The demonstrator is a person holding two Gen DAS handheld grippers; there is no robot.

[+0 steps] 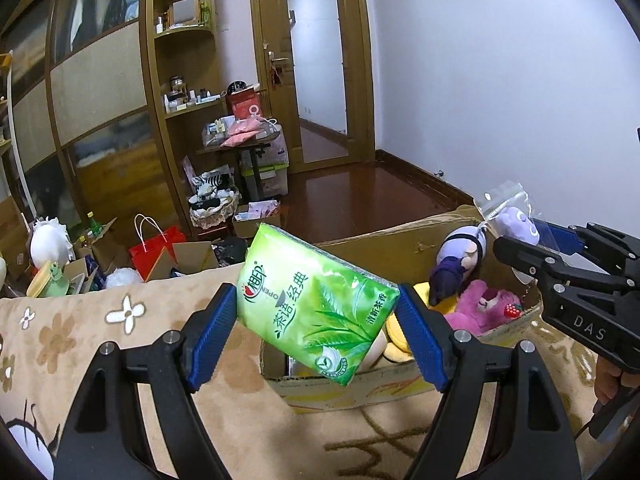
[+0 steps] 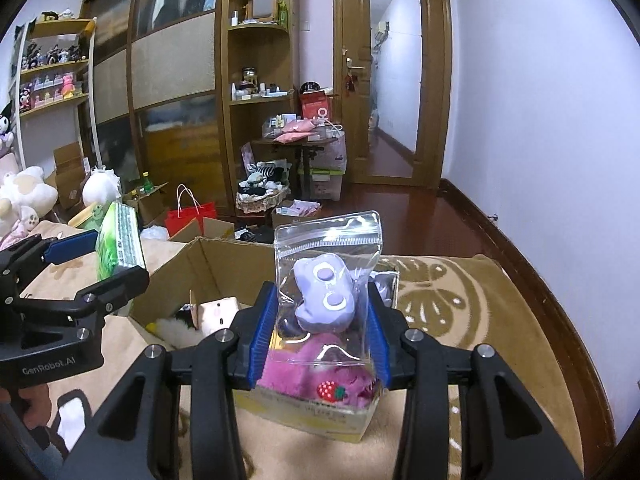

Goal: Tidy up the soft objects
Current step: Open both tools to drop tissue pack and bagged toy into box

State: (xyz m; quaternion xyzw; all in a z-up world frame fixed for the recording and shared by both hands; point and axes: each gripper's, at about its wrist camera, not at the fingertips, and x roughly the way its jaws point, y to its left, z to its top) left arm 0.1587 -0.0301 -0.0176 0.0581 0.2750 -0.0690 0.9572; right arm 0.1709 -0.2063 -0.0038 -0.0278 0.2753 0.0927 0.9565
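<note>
My left gripper point(image 1: 318, 320) is shut on a green tissue pack point(image 1: 316, 304), tilted and held above the near edge of an open cardboard box point(image 1: 384, 252). The same pack point(image 2: 118, 242) and left gripper point(image 2: 96, 258) show at the left of the right wrist view. My right gripper point(image 2: 322, 328) is shut on a clear zip bag with a small lilac plush point(image 2: 326, 294) inside, held over the box point(image 2: 224, 264). From the left wrist view that bag point(image 1: 514, 222) sits at the right gripper point(image 1: 520, 240). Inside the box lie a pink plush point(image 1: 480, 308), a purple doll point(image 1: 460, 260) and a yellow plush point(image 1: 396, 340).
The box stands on a tan flowered blanket point(image 1: 100, 336) over a bed. Beyond it the floor holds a red paper bag point(image 1: 154, 250), open cartons, a basket of socks point(image 1: 214, 204) and a small cluttered table point(image 1: 248, 140). White plush toys point(image 2: 24, 196) sit at the left. A wall runs along the right.
</note>
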